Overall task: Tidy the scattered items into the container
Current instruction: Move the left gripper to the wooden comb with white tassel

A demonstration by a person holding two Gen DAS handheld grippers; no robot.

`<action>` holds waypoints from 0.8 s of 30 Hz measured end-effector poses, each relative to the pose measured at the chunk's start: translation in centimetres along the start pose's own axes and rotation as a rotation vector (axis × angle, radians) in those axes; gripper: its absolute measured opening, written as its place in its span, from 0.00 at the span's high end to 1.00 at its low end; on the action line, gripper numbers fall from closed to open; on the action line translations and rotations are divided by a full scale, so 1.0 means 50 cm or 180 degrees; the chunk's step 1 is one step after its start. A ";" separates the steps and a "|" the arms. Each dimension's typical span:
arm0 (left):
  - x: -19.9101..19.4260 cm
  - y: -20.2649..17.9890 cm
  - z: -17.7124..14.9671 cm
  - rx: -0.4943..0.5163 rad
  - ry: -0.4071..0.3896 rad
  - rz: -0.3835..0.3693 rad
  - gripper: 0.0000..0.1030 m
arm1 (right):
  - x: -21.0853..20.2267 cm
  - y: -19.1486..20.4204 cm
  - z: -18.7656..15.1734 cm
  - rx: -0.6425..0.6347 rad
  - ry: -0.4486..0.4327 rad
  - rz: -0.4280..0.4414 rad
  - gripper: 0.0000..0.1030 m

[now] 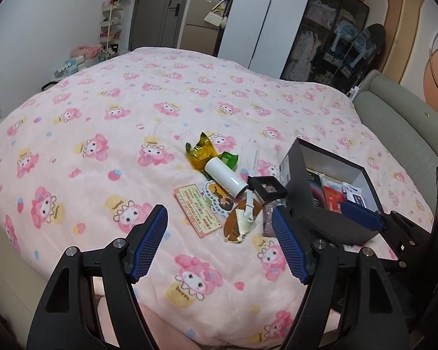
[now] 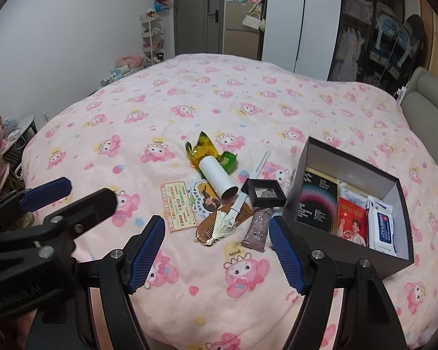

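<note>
A dark box [image 2: 300, 175] sits on the pink bed at the right and holds packets and a wipes pack [image 2: 384, 227]. It also shows in the left wrist view [image 1: 295, 160]. Left of it lies a pile: a white tube [image 2: 217, 178] [image 1: 226, 176], a yellow-green wrapper [image 2: 203, 148], a card [image 2: 179, 207], a wooden comb [image 2: 219, 221], a black square frame [image 2: 265, 192], a white comb [image 2: 260, 169] and a grey sachet [image 2: 257, 229]. My left gripper [image 1: 219, 227] is open and empty just before the pile. My right gripper [image 2: 217, 230] is open and empty, over the wooden comb and sachet.
The pink cartoon blanket [image 2: 219, 102] covers the whole bed. A grey headboard [image 2: 429, 110] runs along the right. A white wardrobe [image 2: 300, 23], dark shelves and a door stand at the back. The left gripper's body [image 2: 43, 204] shows at the right view's left edge.
</note>
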State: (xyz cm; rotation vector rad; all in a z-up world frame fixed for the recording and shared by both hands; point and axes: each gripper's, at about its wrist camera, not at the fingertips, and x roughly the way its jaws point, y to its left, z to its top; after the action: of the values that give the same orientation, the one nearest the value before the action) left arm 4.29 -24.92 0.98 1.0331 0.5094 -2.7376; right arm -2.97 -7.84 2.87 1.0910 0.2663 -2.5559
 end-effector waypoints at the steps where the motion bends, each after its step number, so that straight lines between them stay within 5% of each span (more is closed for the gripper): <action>1: 0.014 0.007 0.000 -0.0022 0.0007 -0.0003 0.27 | 0.009 -0.002 0.001 0.0005 0.0014 -0.0017 0.31; 15: 0.179 0.064 0.038 -0.0267 0.0026 0.0063 0.27 | 0.170 -0.074 0.042 0.0165 0.0238 -0.0277 0.31; 20: 0.263 0.103 0.012 -0.0483 0.0200 0.0091 0.29 | 0.225 -0.094 0.025 0.0234 0.0416 -0.0193 0.31; 24: 0.312 0.115 -0.021 -0.0677 0.0358 -0.0113 0.37 | 0.265 -0.100 -0.011 0.0327 0.0624 -0.0051 0.33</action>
State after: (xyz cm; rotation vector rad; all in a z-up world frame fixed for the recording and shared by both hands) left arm -5.11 -30.47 -11.61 1.1360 0.8239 -2.5942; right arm -13.04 -6.25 -6.96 1.3857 0.1946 -2.5024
